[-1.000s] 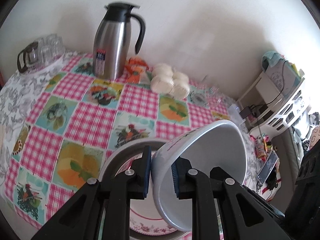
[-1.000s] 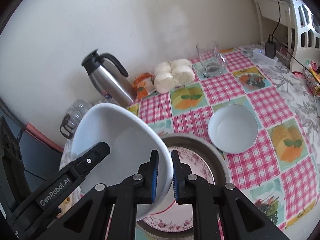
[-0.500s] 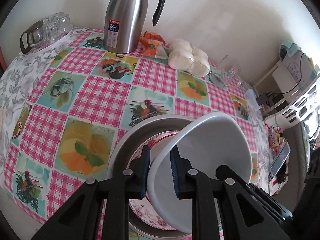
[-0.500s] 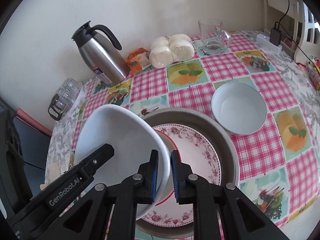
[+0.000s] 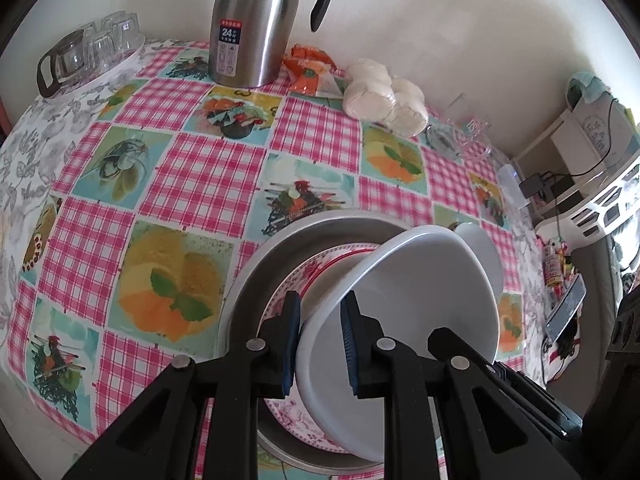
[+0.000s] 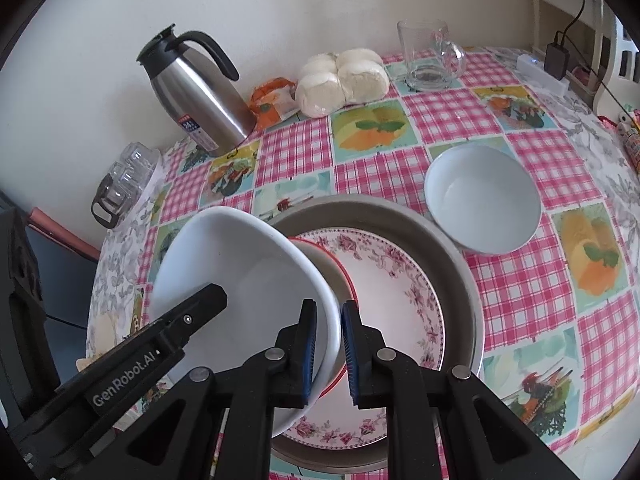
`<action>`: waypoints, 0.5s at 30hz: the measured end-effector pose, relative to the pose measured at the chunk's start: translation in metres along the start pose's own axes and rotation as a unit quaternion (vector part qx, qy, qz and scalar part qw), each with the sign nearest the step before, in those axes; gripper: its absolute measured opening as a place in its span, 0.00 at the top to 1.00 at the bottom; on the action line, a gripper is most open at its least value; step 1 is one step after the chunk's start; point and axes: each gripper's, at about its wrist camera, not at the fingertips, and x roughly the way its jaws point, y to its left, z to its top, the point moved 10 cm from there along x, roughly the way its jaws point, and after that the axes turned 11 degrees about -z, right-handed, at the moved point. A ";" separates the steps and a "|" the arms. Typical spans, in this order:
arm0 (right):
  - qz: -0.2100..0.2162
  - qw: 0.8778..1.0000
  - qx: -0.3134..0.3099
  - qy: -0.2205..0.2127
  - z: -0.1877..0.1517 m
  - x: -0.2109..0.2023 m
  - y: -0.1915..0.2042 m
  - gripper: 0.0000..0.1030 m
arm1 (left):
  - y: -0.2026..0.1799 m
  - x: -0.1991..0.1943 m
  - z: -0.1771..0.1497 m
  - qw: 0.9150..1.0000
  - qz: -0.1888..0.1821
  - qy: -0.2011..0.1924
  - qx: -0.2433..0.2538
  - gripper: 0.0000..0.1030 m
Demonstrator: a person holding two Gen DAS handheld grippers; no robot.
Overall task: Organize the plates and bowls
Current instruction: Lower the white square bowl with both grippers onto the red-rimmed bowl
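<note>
A large white bowl hangs tilted over a metal tray. The tray holds a floral plate and a red-rimmed bowl on it. My left gripper is shut on one side of the white bowl's rim. My right gripper is shut on the opposite side of the rim. A smaller white bowl stands on the tablecloth beside the tray.
A steel thermos jug, an orange packet, wrapped white buns and a glass mug stand by the wall. Glass cups sit at the far left. A white rack stands past the table's right edge.
Both grippers have lowered the large white bowl down toward the tray and forward over the table. The bowl stays gripped on both sides.
</note>
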 end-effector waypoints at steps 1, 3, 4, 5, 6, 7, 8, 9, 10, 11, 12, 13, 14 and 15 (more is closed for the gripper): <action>0.000 1.000 0.001 0.003 -0.001 0.002 0.000 0.84 | 0.001 0.001 -0.001 1.000 0.002 0.003 0.000 0.81; 0.003 1.000 0.004 0.004 -0.001 0.003 -0.001 0.84 | 0.002 0.003 -0.001 1.000 0.005 0.006 0.002 0.81; 0.003 1.000 0.004 0.004 -0.001 0.002 -0.001 0.84 | 0.002 0.003 -0.001 1.000 0.005 0.006 0.003 0.81; 0.003 1.000 0.004 0.004 -0.001 0.003 -0.001 0.84 | 0.002 0.003 -0.001 1.000 0.006 0.006 0.005 0.81; 0.002 1.000 0.005 0.004 -0.001 0.003 -0.001 0.84 | 0.002 0.003 -0.001 1.000 0.006 0.006 0.005 0.80; 0.002 1.000 0.006 0.004 -0.001 0.003 -0.001 0.84 | 0.002 0.003 -0.001 1.000 0.006 0.007 0.004 0.78; 0.001 1.000 0.005 0.004 -0.001 0.003 -0.001 0.84 | 0.002 0.004 -0.001 1.000 0.005 0.007 0.004 0.78; 0.001 1.000 0.005 0.004 0.000 0.003 -0.001 0.84 | 0.002 0.004 -0.001 1.000 0.005 0.008 0.003 0.78; 0.000 1.000 0.006 0.004 0.000 0.002 -0.001 0.84 | 0.002 0.004 -0.001 1.000 0.004 0.008 0.002 0.77; 0.000 1.000 0.006 0.005 0.000 0.002 -0.001 0.84 | 0.002 0.004 -0.002 1.000 0.003 0.009 0.001 0.77; 0.001 1.000 0.008 0.006 0.000 0.002 -0.001 0.84 | 0.002 0.004 -0.002 1.000 0.002 0.010 0.000 0.77; 0.001 1.000 0.009 0.007 0.000 0.002 -0.002 0.84 | 0.002 0.004 -0.002 1.000 0.002 0.011 -0.001 0.77; 0.002 1.000 0.009 0.007 0.000 0.002 -0.002 0.84 | 0.003 0.004 -0.002 1.000 0.001 0.012 -0.002 0.77; 0.002 1.000 0.010 0.008 0.000 0.002 -0.002 0.83 | 0.003 0.004 -0.002 1.000 0.002 0.012 -0.003 0.76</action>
